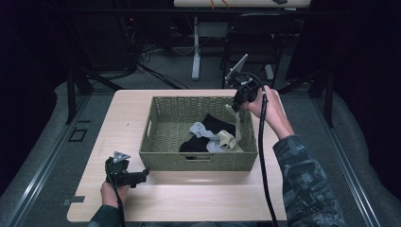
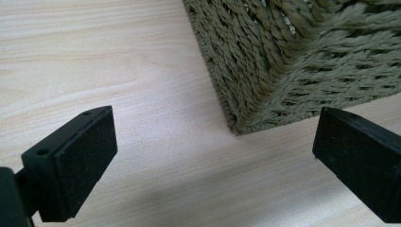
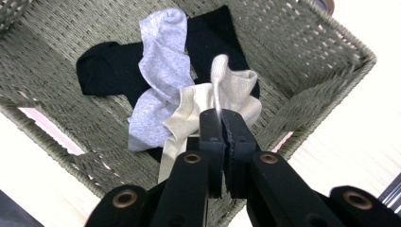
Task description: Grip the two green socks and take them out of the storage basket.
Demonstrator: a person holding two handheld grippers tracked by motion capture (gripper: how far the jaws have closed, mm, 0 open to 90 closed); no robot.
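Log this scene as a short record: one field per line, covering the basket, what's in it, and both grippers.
basket: woven basket on the wooden table
contents: black sock, grey sock, cream sock
right gripper: right gripper above the basket, shut on an end of the cream sock, which hangs down into the basket
left gripper: left gripper open, low over the table by the basket's near left corner, holding nothing
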